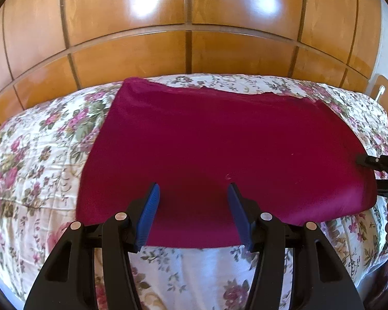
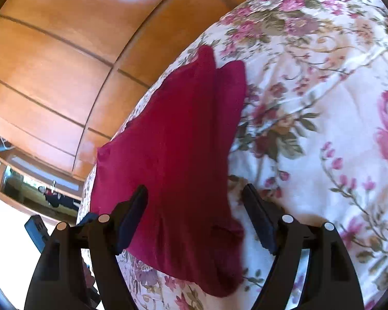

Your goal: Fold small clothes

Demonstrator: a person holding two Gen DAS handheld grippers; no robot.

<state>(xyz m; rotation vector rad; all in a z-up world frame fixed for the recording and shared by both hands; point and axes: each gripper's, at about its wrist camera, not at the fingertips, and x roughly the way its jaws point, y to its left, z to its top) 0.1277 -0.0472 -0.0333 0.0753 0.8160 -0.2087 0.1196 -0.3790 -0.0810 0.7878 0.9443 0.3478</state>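
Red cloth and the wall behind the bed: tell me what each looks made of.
Red cloth: soft matte fabric, likely knit cotton; it drapes limply and creases at its edges. Wall: glossy varnished wood panels, or a wood-look laminate; visible grain and bright light reflections.

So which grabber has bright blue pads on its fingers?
The left gripper: its pads are bright blue. The right gripper has dark pads. Both hover open over the red cloth.

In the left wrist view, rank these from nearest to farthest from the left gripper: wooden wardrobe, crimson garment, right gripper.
From the left gripper:
1. Crimson garment, lying directly beneath its open jaws.
2. Right gripper, at the garment's right edge.
3. Wooden wardrobe, beyond the floral bedspread.
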